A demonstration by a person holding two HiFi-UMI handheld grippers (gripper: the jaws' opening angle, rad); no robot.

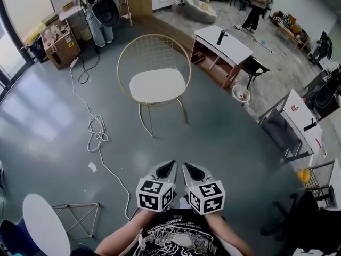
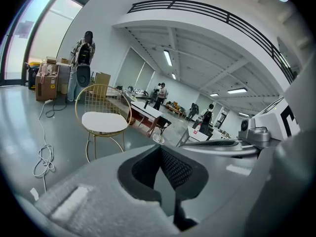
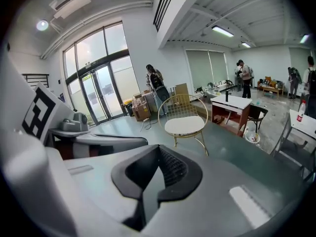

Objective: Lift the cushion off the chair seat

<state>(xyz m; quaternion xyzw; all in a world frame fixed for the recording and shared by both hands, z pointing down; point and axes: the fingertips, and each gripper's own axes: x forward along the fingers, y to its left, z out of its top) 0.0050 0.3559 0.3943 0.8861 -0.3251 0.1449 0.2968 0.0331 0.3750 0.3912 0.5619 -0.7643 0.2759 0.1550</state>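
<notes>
One cushion [image 1: 157, 85] on one wire chair [image 1: 139, 46]. Left hand-held gripper [image 1: 168, 168], right hand-held gripper [image 1: 193, 169]: two, both closed, empty.

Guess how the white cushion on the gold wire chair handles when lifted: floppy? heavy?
The cushion looks thin and flat, so probably light, and it may droop if gripped at one edge. The chair is open wire on slim legs, likely light too; dragging the cushion sideways could shift it.
</notes>
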